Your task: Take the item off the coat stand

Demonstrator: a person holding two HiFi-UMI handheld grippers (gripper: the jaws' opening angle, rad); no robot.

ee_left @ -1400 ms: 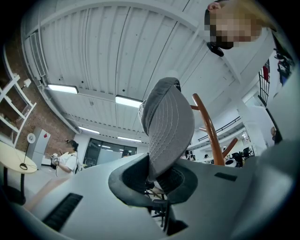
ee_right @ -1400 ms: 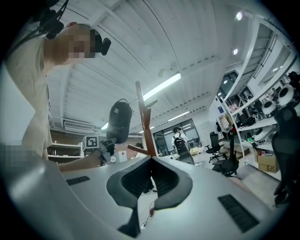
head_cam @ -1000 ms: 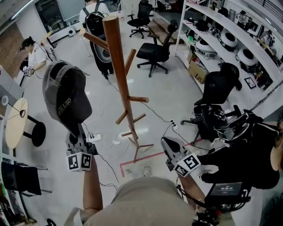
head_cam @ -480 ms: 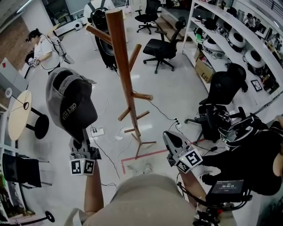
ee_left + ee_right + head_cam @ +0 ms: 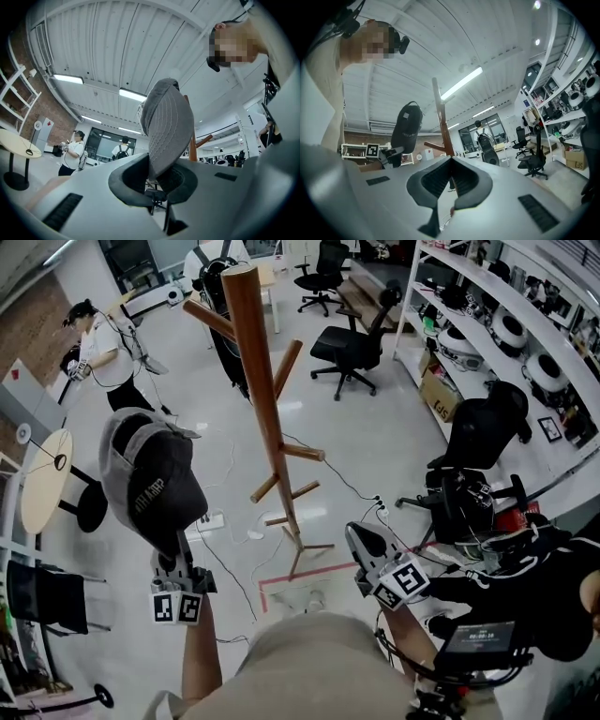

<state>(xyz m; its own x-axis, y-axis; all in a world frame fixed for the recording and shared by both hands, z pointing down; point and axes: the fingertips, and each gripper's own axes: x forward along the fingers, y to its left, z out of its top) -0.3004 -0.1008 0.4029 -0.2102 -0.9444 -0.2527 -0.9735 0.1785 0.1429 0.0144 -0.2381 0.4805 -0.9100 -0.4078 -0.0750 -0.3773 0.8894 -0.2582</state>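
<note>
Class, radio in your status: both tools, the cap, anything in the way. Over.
Left tool shut on cap by its brim. Right tool shut, empty. Cap off the coat stand, clear of its pegs. Nothing blocking.

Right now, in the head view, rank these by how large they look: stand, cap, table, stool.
1. stand, the tallest thing in the frame
2. cap, though it is close to the camera, which enlarges it
3. table
4. stool
</note>
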